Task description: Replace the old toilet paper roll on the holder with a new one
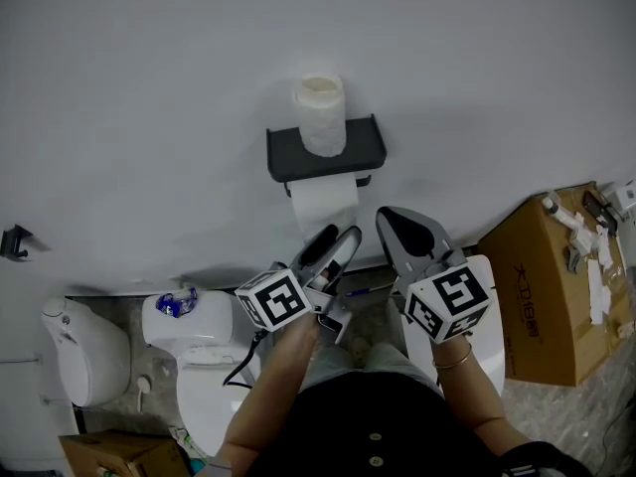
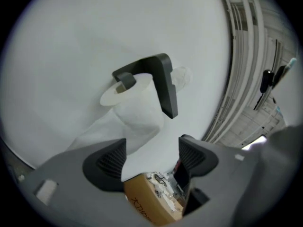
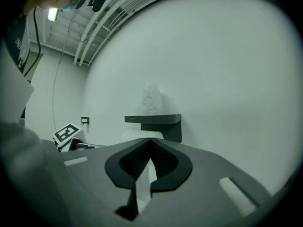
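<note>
A black wall holder carries a wrapped new roll on its shelf. The old roll hangs under it with its tail trailing down. My left gripper is just below the old roll, and its jaws stand open. In the left gripper view the old roll and holder lie ahead of that gripper, with the paper tail passing behind the gap, untouched by the pads. My right gripper is shut, pinching a white paper strip between its pads.
A white toilet with a blue item on its tank stands at the lower left, beside a white bin. An open cardboard box holding small parts sits at the right. A black hook is on the wall.
</note>
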A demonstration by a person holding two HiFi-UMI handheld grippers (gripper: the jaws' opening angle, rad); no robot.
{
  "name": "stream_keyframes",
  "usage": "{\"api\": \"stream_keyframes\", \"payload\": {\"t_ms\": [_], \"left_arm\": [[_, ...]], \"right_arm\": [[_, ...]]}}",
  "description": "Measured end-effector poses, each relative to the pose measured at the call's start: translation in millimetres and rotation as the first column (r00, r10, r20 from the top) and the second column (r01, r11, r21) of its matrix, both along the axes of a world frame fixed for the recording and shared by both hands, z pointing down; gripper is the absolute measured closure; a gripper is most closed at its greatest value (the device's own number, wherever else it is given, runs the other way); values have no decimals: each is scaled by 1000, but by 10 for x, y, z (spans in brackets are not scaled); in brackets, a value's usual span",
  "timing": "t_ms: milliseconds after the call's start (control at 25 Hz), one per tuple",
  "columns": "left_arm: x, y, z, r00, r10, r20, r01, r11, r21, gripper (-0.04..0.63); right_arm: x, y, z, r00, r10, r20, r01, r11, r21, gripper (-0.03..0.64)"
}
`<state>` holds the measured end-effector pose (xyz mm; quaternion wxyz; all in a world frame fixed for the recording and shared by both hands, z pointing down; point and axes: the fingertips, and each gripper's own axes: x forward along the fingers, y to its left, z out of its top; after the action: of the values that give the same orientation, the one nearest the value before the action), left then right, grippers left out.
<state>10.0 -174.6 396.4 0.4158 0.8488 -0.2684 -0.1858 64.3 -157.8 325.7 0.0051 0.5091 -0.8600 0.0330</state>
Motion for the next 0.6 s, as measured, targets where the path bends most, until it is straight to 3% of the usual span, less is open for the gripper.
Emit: {"api": "stream_keyframes", "payload": {"t_ms": [280, 440, 600], "left_arm": [[-94, -212, 46, 994, -92, -63, 89, 994, -57, 192], [-176, -329, 63, 989, -135, -67, 129, 988, -82, 190], [-142, -427, -10, 979, -135, -153, 120, 987, -108, 190]], "right_arm": [[-22, -45, 23, 1000, -9, -5, 9, 1000, -2, 615], [-2, -67, 50, 1000, -8, -8, 8, 1000, -9, 615], [32, -109, 97, 1000, -4, -25, 4, 1000, -21, 615]]}}
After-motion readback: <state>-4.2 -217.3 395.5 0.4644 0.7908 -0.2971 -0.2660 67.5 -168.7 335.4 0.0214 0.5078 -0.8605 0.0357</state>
